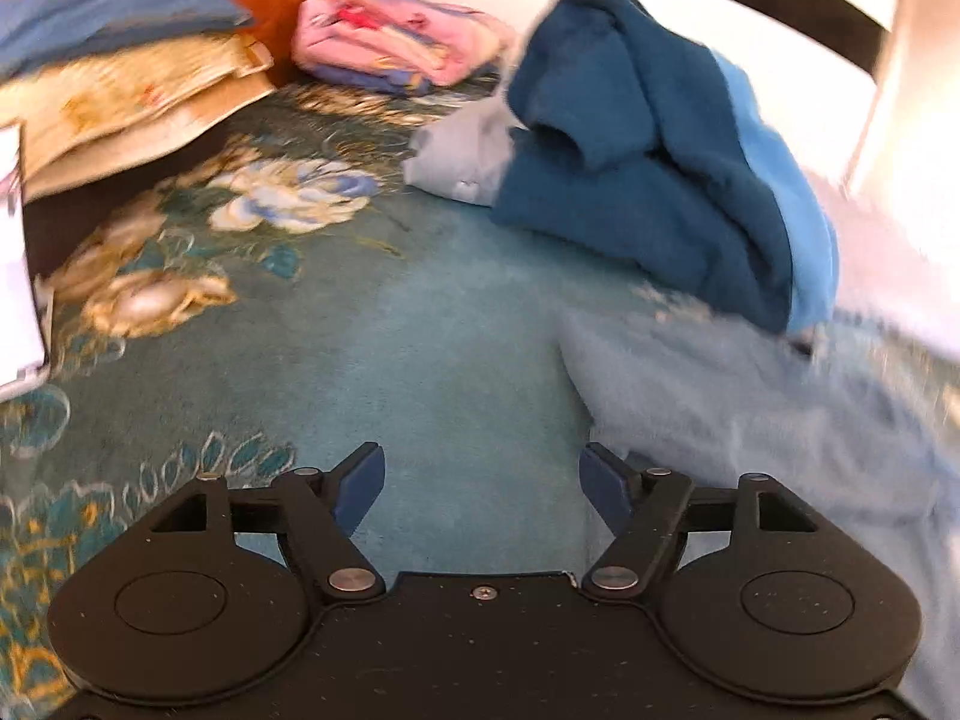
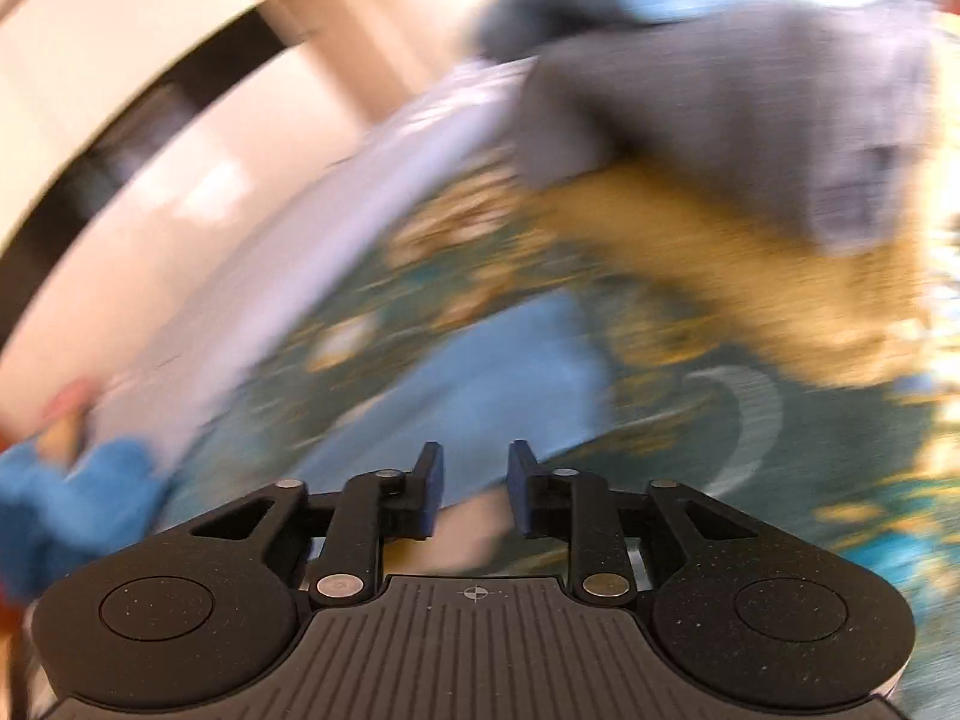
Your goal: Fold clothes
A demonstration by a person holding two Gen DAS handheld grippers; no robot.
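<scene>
- Left gripper (image 1: 482, 489): jaws wide apart, nothing between them, above teal floral bedspread (image 1: 360, 324).
- Right gripper (image 2: 475, 489): jaws narrowly parted, empty; view blurred.
- Pale blue garment (image 1: 750, 414): lying just right of left gripper.
- Dark blue garment (image 1: 648, 150): crumpled, farther back.
- Pink folded bundle (image 1: 396, 36): far edge.

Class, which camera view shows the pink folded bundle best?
The left wrist view: the pink folded bundle lies far back on the floral bedspread, fairly sharp. The right wrist view is badly motion-blurred and does not show it.

No readable text, label, brand or number anywhere.
</scene>
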